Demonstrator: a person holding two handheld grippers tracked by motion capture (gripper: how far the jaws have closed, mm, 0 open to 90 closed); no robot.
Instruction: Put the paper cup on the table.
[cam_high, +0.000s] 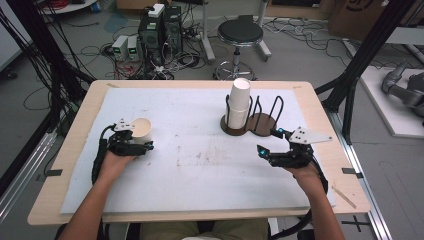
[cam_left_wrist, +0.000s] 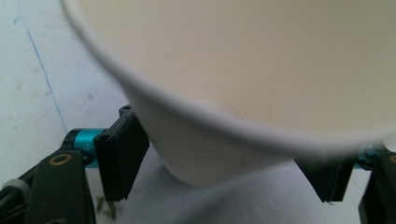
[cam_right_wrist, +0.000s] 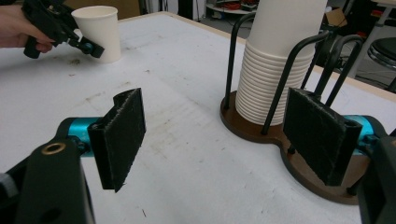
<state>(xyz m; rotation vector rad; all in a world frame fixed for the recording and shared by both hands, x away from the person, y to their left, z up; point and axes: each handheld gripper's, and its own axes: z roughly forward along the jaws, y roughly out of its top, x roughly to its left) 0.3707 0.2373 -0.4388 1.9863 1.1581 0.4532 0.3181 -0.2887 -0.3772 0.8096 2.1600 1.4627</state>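
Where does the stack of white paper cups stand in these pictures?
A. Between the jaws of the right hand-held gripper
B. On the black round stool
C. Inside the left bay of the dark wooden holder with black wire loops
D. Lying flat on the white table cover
C: the stack of white paper cups stands upright within the wire loops of the dark wooden holder, on its left bay in the high view.

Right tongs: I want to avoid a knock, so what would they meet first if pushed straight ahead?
Probably the wire cup rack with its paper cup stack, just ahead and slightly right of the open right tongs; depth is uncertain.
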